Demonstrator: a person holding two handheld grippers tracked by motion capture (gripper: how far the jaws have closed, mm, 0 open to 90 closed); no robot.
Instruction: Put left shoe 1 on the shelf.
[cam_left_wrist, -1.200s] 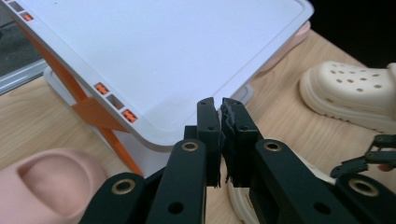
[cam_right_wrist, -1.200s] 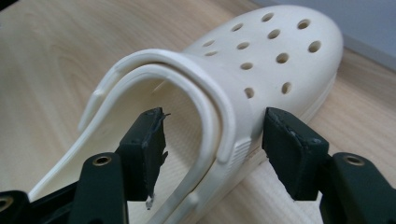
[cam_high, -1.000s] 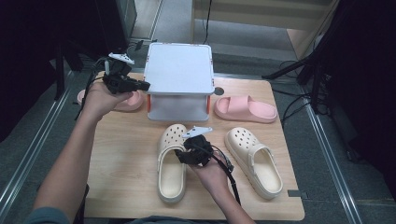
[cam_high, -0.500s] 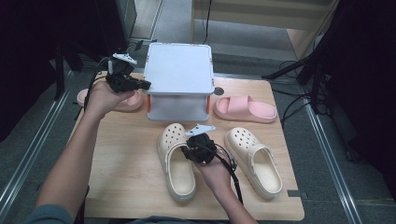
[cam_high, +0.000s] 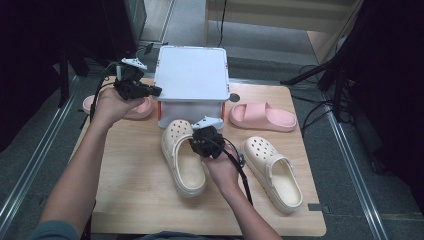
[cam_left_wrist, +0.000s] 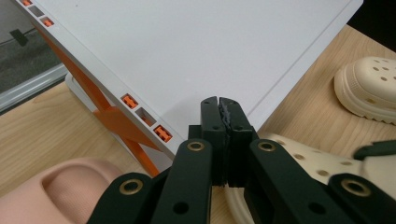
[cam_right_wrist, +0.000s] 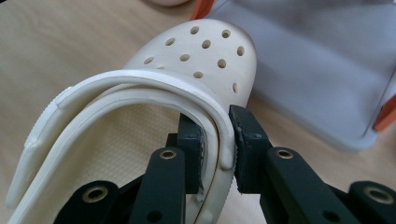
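A cream clog (cam_high: 181, 159) lies just in front of the white stand (cam_high: 192, 75), toe toward it. My right gripper (cam_high: 199, 144) has just been closing on it. In the right gripper view the pads (cam_right_wrist: 246, 140) pinch the side wall and heel strap of the clog (cam_right_wrist: 201, 56). A second cream clog (cam_high: 272, 167) lies to the right on the table. My left gripper (cam_high: 156, 91) hovers at the stand's left edge. In the left gripper view it (cam_left_wrist: 219, 105) is shut on nothing above the stand's white top (cam_left_wrist: 187, 56).
The stand has orange legs (cam_left_wrist: 126, 130) and sits at the back of the wooden table (cam_high: 130, 200). One pink slide (cam_high: 262, 116) lies right of it; another pink slide (cam_high: 137, 109) lies left, partly under my left hand. Dark floor and cables surround the table.
The right gripper's jaws closed onto the clog's side and strap. The clog then shifted toward the stand and turned slightly. The left hand stayed where it was.
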